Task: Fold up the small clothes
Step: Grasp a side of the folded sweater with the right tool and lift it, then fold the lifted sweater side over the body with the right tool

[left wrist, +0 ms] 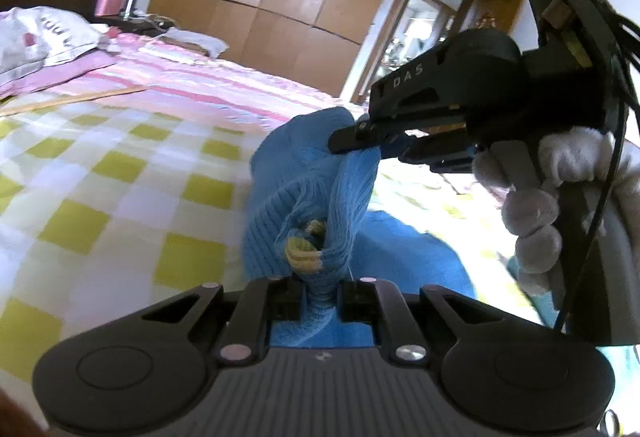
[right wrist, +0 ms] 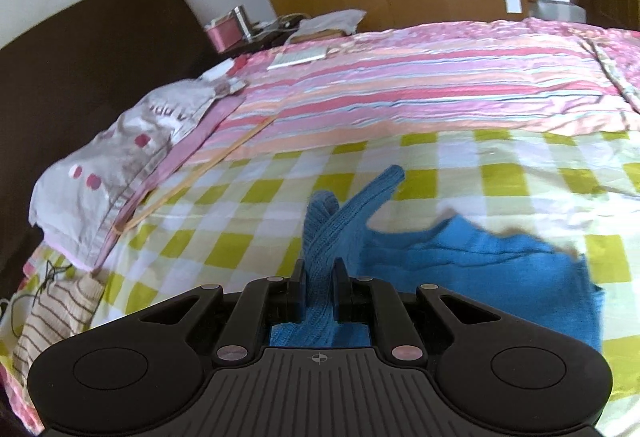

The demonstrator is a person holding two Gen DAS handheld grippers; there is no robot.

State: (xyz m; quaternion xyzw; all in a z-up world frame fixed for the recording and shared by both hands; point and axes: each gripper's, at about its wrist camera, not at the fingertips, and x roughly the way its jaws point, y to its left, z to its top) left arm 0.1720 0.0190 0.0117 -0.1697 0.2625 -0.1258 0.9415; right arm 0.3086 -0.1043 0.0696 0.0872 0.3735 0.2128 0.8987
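Blue knit garment (left wrist: 296,197) pinched by both grippers above the bed, lower part on the checked sheet.
Left gripper (left wrist: 318,301) is clamped on a bunched fold of the ribbed knit; a small yellow striped patch (left wrist: 305,251) shows in the bunch just ahead of its jaws. Right gripper (left wrist: 356,141), seen side-on in the left wrist view with a white-gloved hand (left wrist: 536,205) on its handle, grips a higher fold of the same garment. In the right wrist view the right gripper (right wrist: 319,291) is closed on a narrow ribbed strip, two knit ends sticking up past it. Rest of the garment lies flat to the right on the yellow-checked sheet (right wrist: 248,221). Pink striped quilt (right wrist: 400,93) behind, grey pillow (right wrist: 120,157) at left by the dark headboard (right wrist: 80,49).
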